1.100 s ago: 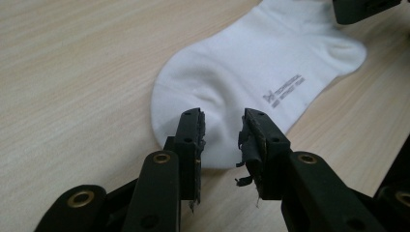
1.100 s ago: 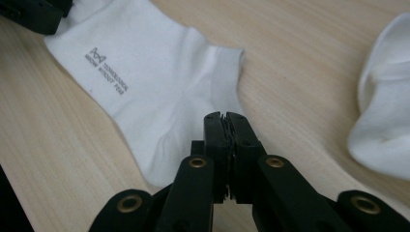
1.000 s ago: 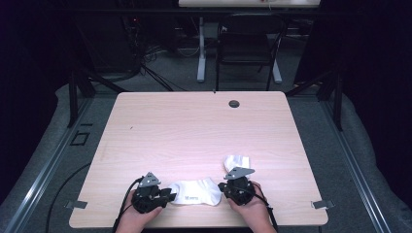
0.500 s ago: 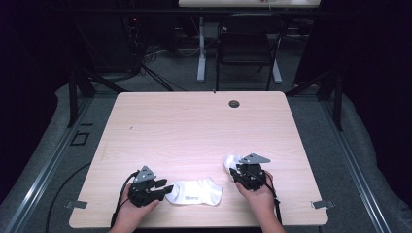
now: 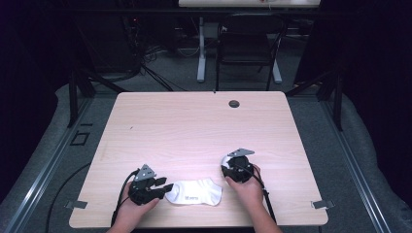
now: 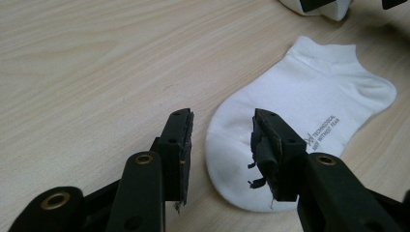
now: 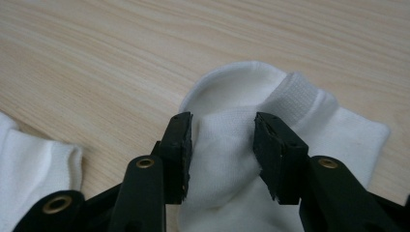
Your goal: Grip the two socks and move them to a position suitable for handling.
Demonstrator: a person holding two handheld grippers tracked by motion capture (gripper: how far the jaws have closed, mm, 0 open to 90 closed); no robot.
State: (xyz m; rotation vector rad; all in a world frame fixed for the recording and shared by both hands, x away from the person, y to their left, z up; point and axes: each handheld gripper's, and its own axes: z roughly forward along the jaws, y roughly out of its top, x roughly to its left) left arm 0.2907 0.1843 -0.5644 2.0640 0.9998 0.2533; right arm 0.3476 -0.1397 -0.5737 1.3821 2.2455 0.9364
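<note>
High view: second sock [image 5: 226,160] mostly hidden under right gripper [image 5: 236,164], just a white edge showing at its left side. Jaw gaps too small to read here for either gripper. Left gripper [image 5: 165,186] low on table [image 5: 194,126], tips at the toe end of flat sock [image 5: 194,191], contact unclear. Flat sock lying along the near edge, between the two hands, white, small print on it. Right gripper up and right of it, well apart from the left one.

Left gripper view: jaws just been opening, now standing wide. Toe of flat sock [image 6: 300,121] between them and beyond; right pad [image 6: 266,145] overlaps the toe in frame, no pinch visible, nothing gripped. Pad rubber frayed, scraps hanging. Sock flat, ankle-cut, ribbed cuff at far end, grey lettering near the heel side. Far top edge: bit of second sock [image 6: 319,7] cut off by frame.

Right gripper view: jaws just been opening, wide apart. Second sock [image 7: 270,125] bunched, a raised fold sitting between the pads, fabric not squeezed, no grip. Ribbed cuff folded over on top, lower part cut off behind the jaws. Corner of flat sock [image 7: 34,169] at bottom left, cropped.
</note>
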